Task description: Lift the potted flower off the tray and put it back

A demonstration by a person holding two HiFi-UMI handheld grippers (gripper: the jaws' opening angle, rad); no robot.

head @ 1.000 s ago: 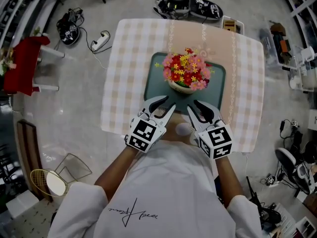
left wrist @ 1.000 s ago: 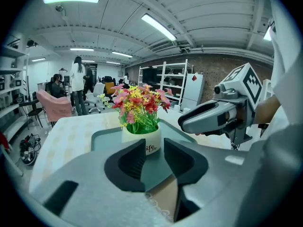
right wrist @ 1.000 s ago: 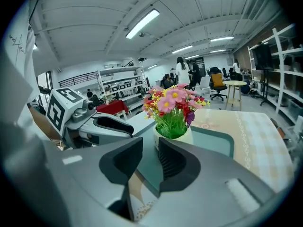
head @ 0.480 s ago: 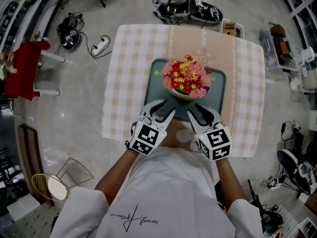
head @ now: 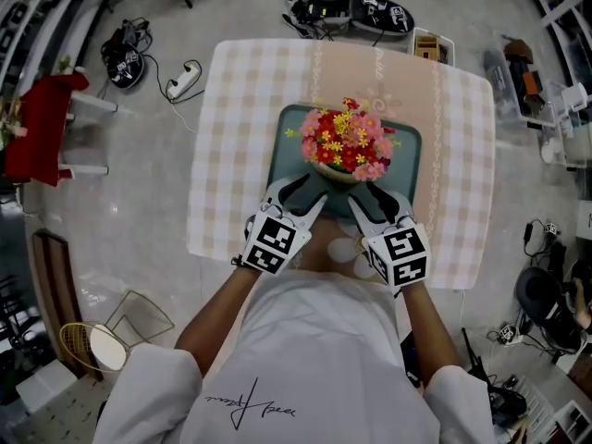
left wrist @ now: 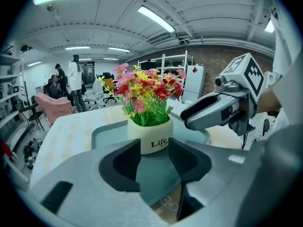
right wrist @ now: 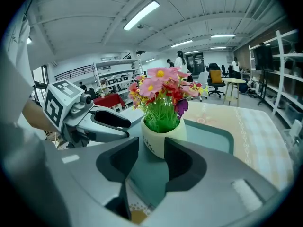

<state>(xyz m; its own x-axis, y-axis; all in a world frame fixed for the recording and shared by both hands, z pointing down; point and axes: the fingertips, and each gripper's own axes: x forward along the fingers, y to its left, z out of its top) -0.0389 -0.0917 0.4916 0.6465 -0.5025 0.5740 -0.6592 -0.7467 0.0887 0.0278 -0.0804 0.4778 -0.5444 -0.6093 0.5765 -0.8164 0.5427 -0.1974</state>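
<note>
The potted flower (head: 344,142), red, pink and yellow blooms in a cream pot (left wrist: 150,137), stands upright on the teal tray (head: 408,152) in the middle of the checkered table. My left gripper (head: 302,195) hovers over the tray's near edge, aimed at the pot. Its jaws have just been opening and stand open, with nothing between them; the pot sits just beyond the tips. My right gripper (head: 373,198) is beside it, jaws also just opened wider, empty, facing the pot (right wrist: 161,138). Each gripper shows in the other's view: the right gripper (left wrist: 214,111) and the left gripper (right wrist: 102,121).
The checkered cloth (head: 242,128) covers the whole table. A small box (head: 433,44) sits at the far right corner. Cables and gear (head: 347,7) lie on the floor beyond the table, and a red-draped chair (head: 42,118) stands at the left.
Both grippers have moved forward and down toward the pot, now reaching over the tray's near edge. Their jaws stand wider apart than before.
</note>
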